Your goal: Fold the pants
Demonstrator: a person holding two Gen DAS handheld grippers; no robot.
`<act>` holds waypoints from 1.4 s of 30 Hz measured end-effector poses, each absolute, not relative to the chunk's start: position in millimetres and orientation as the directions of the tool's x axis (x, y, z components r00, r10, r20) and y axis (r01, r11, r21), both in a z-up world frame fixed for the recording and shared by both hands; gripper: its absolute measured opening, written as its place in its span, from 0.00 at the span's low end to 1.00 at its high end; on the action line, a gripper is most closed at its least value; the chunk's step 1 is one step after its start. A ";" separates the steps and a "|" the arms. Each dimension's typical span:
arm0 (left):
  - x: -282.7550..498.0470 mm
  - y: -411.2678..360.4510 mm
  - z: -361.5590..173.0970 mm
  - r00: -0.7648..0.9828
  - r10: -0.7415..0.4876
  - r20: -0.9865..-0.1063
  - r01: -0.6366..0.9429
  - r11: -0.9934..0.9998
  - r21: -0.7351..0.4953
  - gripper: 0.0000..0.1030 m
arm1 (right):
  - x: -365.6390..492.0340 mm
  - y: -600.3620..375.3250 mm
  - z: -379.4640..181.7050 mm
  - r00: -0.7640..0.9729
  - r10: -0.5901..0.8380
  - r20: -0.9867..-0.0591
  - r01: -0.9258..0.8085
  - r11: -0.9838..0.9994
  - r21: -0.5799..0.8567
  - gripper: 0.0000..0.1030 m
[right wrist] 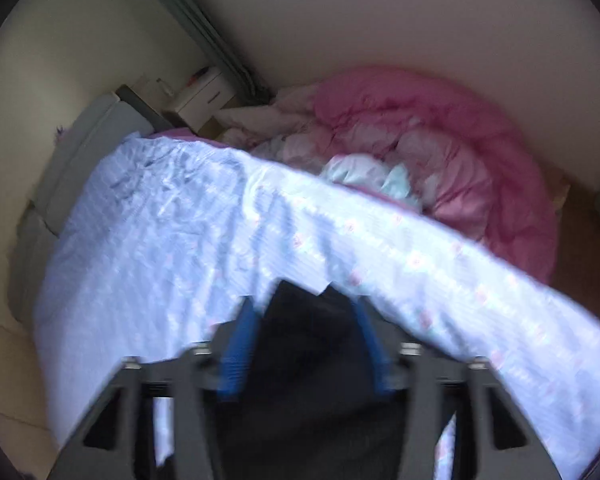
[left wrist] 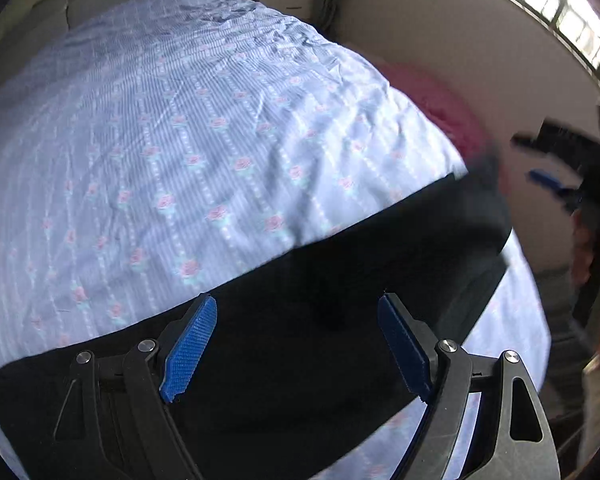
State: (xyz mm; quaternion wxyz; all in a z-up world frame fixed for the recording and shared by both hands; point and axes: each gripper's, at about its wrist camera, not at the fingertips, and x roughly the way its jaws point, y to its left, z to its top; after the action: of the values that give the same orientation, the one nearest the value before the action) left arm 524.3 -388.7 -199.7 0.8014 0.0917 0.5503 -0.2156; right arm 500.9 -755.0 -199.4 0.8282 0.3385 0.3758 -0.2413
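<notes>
Black pants point(left wrist: 300, 288) lie in a long band across the near part of a bed with a pale blue flowered sheet point(left wrist: 172, 128). My left gripper point(left wrist: 298, 312) is open, its blue pads spread wide just above the pants' middle. In the right wrist view, my right gripper point(right wrist: 306, 316) has its blue pads part-open on either side of a bunched end of the black pants point(right wrist: 304, 344); the frame is blurred, so the grip is unclear. The right gripper also shows at the pants' far right end in the left wrist view point(left wrist: 548, 176).
A pink quilt point(right wrist: 440, 152) is heaped beside the bed's far side against the wall. A white nightstand point(right wrist: 200, 92) stands by the headboard. A window point(left wrist: 560, 4) is at upper right. The bed edge drops off at right.
</notes>
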 end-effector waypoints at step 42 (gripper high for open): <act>404.0 -424.9 -318.2 0.007 -0.244 -0.970 0.719 0.676 -0.165 0.14 | 448.1 -759.3 -343.7 0.429 0.032 -0.903 0.614 0.723 0.317 0.21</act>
State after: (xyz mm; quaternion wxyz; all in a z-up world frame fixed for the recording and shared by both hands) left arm 404.0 -424.9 -318.2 0.6826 0.1945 0.6099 -0.3526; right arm 448.1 -759.3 -343.7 0.7815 0.3221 0.5009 -0.1861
